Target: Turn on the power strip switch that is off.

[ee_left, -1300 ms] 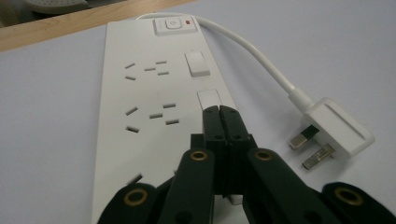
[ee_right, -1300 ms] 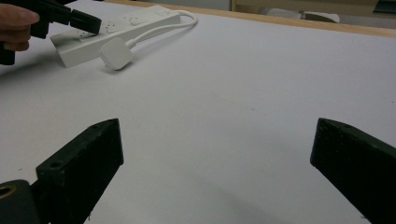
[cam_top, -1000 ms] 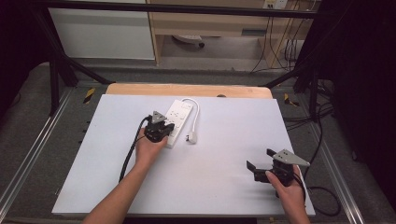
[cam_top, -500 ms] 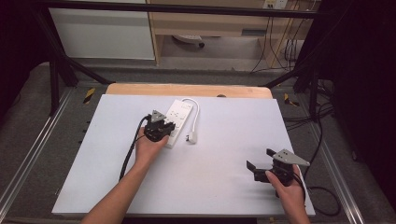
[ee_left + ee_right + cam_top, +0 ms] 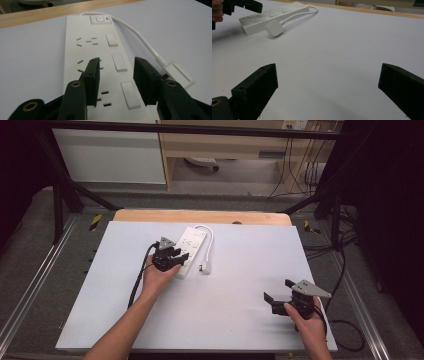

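Right gripper (image 5: 276, 301): lower right of the high view, held low over the white table (image 5: 240, 290); jaws spread wide, nothing between them, bare table ahead in its own view.
Left gripper (image 5: 172, 258): left of centre in the high view, over the near end of the power strip; jaws partly apart, holding nothing; in its own view they hang above the sockets and a switch.
Power strip (image 5: 97, 62): white, flat on the table, running toward the upper middle of the frame.
Plug (image 5: 204, 267): white, on the table just right of the strip.
Cord (image 5: 210, 240): loops from the strip's far end back to the plug.
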The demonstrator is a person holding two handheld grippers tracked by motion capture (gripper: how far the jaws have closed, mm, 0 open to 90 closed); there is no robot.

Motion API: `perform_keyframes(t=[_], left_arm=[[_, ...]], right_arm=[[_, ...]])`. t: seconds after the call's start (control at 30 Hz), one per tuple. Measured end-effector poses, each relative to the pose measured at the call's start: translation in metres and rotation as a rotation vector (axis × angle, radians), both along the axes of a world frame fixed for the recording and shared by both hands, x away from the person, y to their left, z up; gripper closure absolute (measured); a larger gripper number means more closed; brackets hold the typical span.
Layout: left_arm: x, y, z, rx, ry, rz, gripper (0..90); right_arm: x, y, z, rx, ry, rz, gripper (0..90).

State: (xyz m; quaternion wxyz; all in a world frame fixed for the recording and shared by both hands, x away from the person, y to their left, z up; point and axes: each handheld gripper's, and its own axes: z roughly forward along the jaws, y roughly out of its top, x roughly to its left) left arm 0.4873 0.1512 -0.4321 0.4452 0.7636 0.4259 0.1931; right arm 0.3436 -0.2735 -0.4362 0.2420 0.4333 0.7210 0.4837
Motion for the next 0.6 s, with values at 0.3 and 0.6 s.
perform_keyframes(t=[0.3, 0.6], left_arm=[[-0.0001, 0.0026, 0.0026, -0.005, -0.01, 0.013, 36.7], [0.0007, 0.0041, 0.0025, 0.012, 0.017, 0.057, 16.2]], right_arm=[[0.0001, 0.0003, 0.0001, -0.001, -0.001, 0.001, 2.9], [0.0002, 0.001, -0.0002, -0.002, 0.001, 0.006, 2.7]])
